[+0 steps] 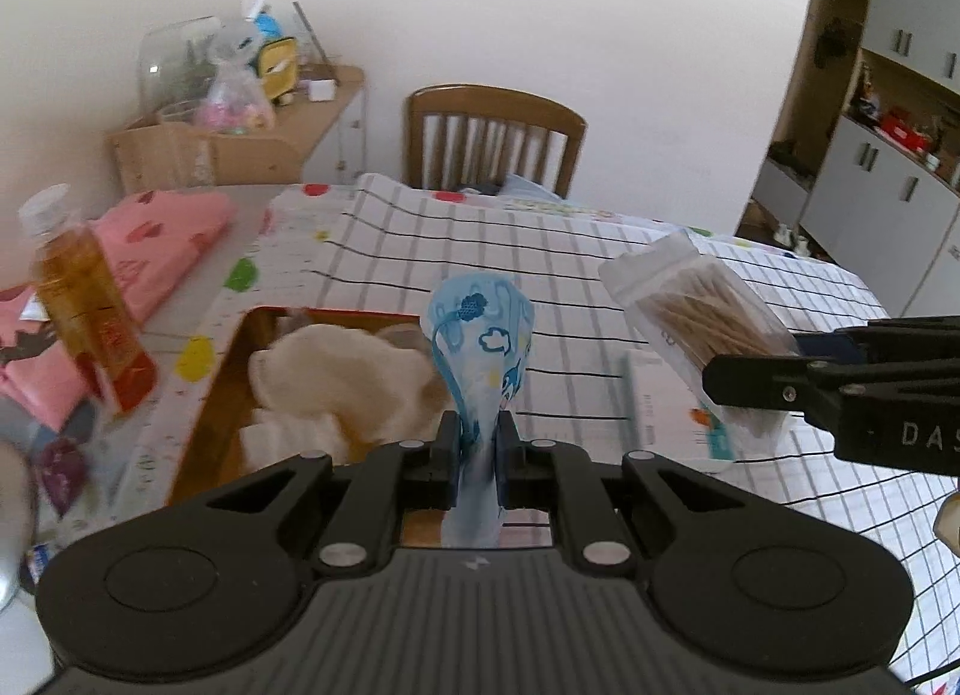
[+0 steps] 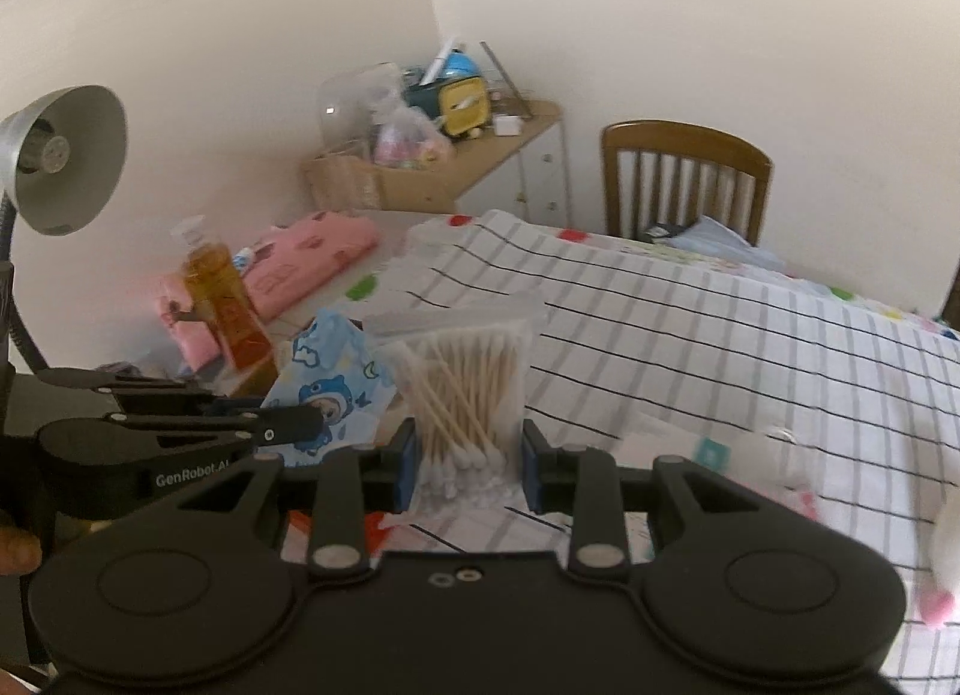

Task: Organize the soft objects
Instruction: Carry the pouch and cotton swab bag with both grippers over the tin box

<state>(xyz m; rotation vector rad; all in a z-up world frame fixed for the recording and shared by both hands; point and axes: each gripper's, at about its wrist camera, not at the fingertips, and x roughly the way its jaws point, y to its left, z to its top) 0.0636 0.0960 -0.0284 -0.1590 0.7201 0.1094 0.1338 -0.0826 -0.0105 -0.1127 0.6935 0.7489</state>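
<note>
My left gripper (image 1: 477, 443) is shut on a blue cartoon-print face mask (image 1: 480, 329) and holds it upright above a wooden box (image 1: 228, 371) that contains cream cloths (image 1: 336, 383). The mask also shows in the right wrist view (image 2: 330, 389), with the left gripper (image 2: 300, 425) pinching it. My right gripper (image 2: 468, 455) is shut on a clear bag of cotton swabs (image 2: 462, 377), held above the table. The bag (image 1: 696, 329) and the right gripper (image 1: 750, 377) show at the right of the left wrist view.
A checked tablecloth (image 1: 540, 251) covers the table. An amber bottle (image 1: 84, 299) and folded pink cloth (image 1: 162, 251) sit at the left. A chair (image 1: 492, 137) stands behind. A lamp (image 2: 66, 155) is at the left; a white and pink plush (image 2: 942, 551) lies at the right.
</note>
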